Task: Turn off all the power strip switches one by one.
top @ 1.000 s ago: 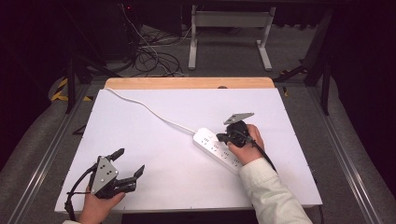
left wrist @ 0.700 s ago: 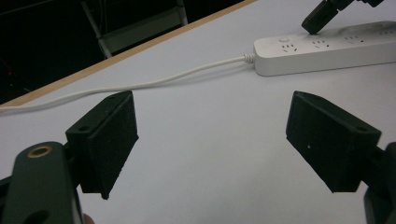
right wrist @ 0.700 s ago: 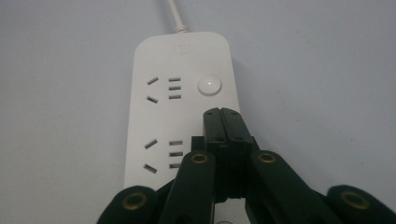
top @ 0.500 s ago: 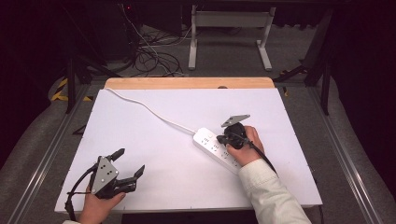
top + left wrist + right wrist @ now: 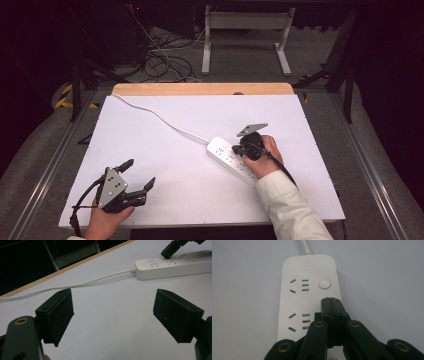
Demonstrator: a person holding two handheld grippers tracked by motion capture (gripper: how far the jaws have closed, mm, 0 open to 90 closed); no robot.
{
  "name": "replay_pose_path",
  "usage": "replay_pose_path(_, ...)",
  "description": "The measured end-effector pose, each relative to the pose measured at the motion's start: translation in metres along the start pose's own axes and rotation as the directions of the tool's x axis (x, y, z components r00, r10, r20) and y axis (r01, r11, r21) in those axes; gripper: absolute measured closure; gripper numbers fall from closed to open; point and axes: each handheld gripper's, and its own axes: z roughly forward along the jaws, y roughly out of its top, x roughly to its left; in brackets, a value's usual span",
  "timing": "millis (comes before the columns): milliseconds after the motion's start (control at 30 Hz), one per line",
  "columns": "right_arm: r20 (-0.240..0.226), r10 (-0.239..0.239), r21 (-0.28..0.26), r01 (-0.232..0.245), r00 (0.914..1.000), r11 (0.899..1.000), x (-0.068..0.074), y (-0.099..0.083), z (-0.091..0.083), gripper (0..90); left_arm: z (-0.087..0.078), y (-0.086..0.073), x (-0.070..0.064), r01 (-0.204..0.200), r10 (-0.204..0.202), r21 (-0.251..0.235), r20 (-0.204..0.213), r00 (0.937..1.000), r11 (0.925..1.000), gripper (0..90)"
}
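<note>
A white power strip (image 5: 231, 160) lies right of the table's middle, its white cord (image 5: 160, 119) running to the far left corner. My right gripper (image 5: 331, 301) is shut with nothing between its jaws, its tip just above the strip (image 5: 308, 292), a little short of the round button (image 5: 324, 283). From above, the right gripper (image 5: 241, 148) hovers over the strip's cord end. My left gripper (image 5: 137, 175) rests open near the front left edge, nothing between its pads (image 5: 58, 315). The strip (image 5: 172, 265) and the other gripper's tip (image 5: 170, 250) lie beyond it.
The table (image 5: 165, 165) is covered in white with a wooden strip (image 5: 200, 89) along its far edge. Behind it are cables on the floor (image 5: 160, 60) and a metal stand (image 5: 245, 30). Rails run along both sides.
The right gripper has shifted slightly along the strip toward its cord end. The left gripper has stayed where it was.
</note>
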Motion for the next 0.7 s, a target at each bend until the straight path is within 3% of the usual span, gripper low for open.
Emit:
replay_pose_path(267,-0.004,0.031,0.006,-0.031,0.9995,0.999,-0.001,-0.001,0.001,90.0,0.001,0.000,-0.001,0.006,-0.006,0.002,0.006,1.0000,1.0000,17.4)
replay_pose_path(367,-0.001,0.015,-0.005,-0.015,0.9999,1.000,-0.001,-0.001,0.000,90.0,0.000,0.000,0.000,0.003,-0.003,-0.002,0.002,1.0000,1.0000,17.4)
replay_pose_path(433,-0.015,0.022,-0.105,-0.023,0.9996,0.994,-0.003,-0.003,-0.009,90.0,0.000,-0.001,0.001,0.015,-0.015,-0.003,0.004,0.9999,0.9999,17.4)
replay_pose_path(467,-0.046,0.052,-0.189,-0.060,0.9976,0.980,-0.005,-0.004,-0.018,90.0,0.000,-0.001,0.002,0.009,-0.009,0.002,0.003,1.0000,1.0000,17.4)
replay_pose_path(500,-0.049,0.070,-0.231,-0.079,0.9963,0.970,-0.006,-0.003,-0.025,90.0,0.001,-0.001,0.002,0.020,-0.020,0.000,0.003,0.9998,0.9998,17.4)
replay_pose_path(567,-0.033,0.054,-0.239,-0.060,0.9980,0.969,-0.004,0.000,-0.032,90.0,0.003,-0.001,0.002,0.019,-0.019,0.003,0.005,0.9998,0.9998,17.4)
replay_pose_path(700,-0.043,0.023,-0.222,-0.032,0.9988,0.975,0.002,0.004,-0.034,90.0,0.003,0.000,0.000,0.014,-0.014,0.003,0.005,0.9999,0.9999,17.4)
